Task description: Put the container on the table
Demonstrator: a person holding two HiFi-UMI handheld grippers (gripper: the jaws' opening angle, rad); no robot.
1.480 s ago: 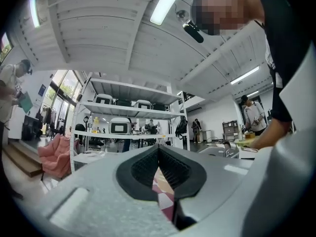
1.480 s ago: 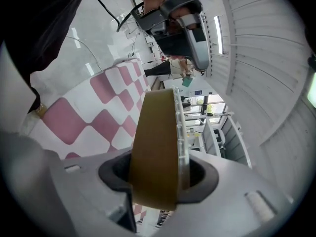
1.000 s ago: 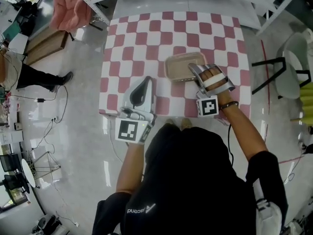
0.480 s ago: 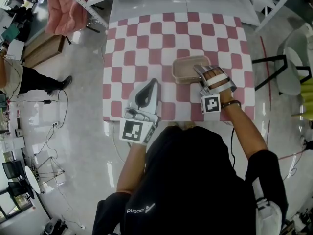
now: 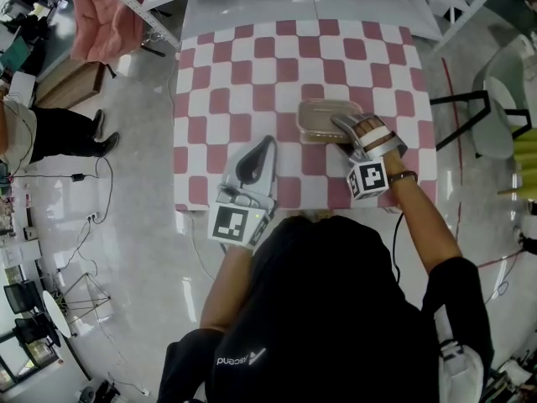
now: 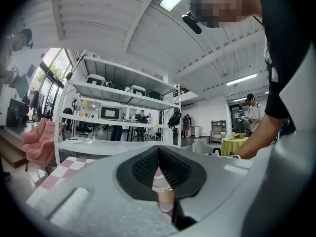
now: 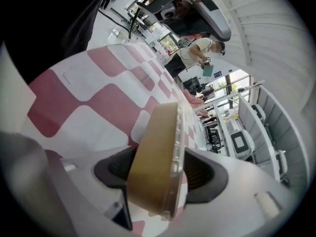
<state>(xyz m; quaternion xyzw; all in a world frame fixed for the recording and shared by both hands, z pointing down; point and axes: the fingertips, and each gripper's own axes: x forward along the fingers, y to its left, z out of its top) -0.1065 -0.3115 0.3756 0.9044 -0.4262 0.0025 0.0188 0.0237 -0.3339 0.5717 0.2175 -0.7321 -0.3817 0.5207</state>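
1. Head view, surroundings: I see a tabletop (image 5: 252,65) covered in a red-and-white checked cloth. A pink fabric (image 5: 101,15) hangs at the upper left. A bystander (image 5: 50,133) stands on the floor at the left edge, and a chair (image 5: 495,112) sits off the right side.
2. Head view, task item: the tan container (image 5: 323,117) lies flat on the tabletop, right of centre. The right gripper (image 5: 338,133) reaches it from the near side, with its tips at the container's near right corner. The left gripper (image 5: 268,141) rests over the cloth near the front edge, well apart from the container.
3. Left gripper view: the left gripper (image 6: 158,149) has its jaws together at the tips with nothing clamped between them. Beyond it stand a shelving rack (image 6: 123,102) and the pink fabric (image 6: 42,142).
4. Right gripper view: the container (image 7: 153,157), tan with a clear lid, stands between the jaws of the right gripper (image 7: 160,172). The jaws are opening. A gap shows on the lid side, so the pads no longer clamp it. The checked tabletop (image 7: 98,107) lies directly beneath.
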